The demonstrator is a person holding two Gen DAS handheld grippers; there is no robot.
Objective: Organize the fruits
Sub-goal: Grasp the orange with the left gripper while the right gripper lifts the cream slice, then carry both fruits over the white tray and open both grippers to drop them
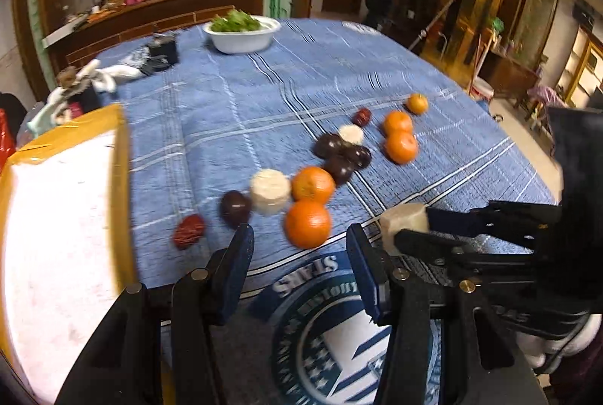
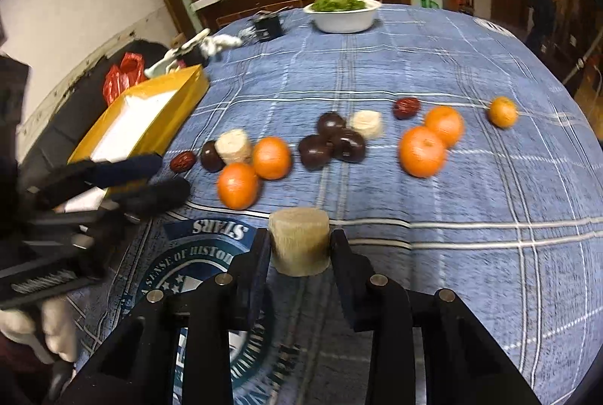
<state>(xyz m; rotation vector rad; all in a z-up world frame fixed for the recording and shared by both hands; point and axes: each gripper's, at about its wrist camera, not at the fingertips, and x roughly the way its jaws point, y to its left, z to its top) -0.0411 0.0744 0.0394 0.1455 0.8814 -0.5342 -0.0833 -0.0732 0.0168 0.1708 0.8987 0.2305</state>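
Observation:
Fruits lie scattered on the blue plaid cloth (image 2: 471,178): several oranges (image 1: 308,223) (image 2: 238,185), dark plums (image 1: 235,208) (image 2: 316,150), red dates (image 1: 188,231) (image 2: 183,161) and pale cylindrical pieces (image 1: 270,192) (image 2: 233,145). My right gripper (image 2: 299,246) is shut on one pale cylindrical piece (image 2: 299,244), held just above the cloth; it also shows in the left wrist view (image 1: 403,226). My left gripper (image 1: 299,246) is open and empty, just short of the nearest orange. A yellow box with a white inside (image 1: 56,216) (image 2: 150,118) stands at the left.
A white bowl of greens (image 1: 241,35) (image 2: 345,14) stands at the far side of the table. A small black object (image 2: 267,26) and white clutter (image 1: 94,80) lie at the far left. A round printed emblem (image 2: 203,254) marks the near cloth.

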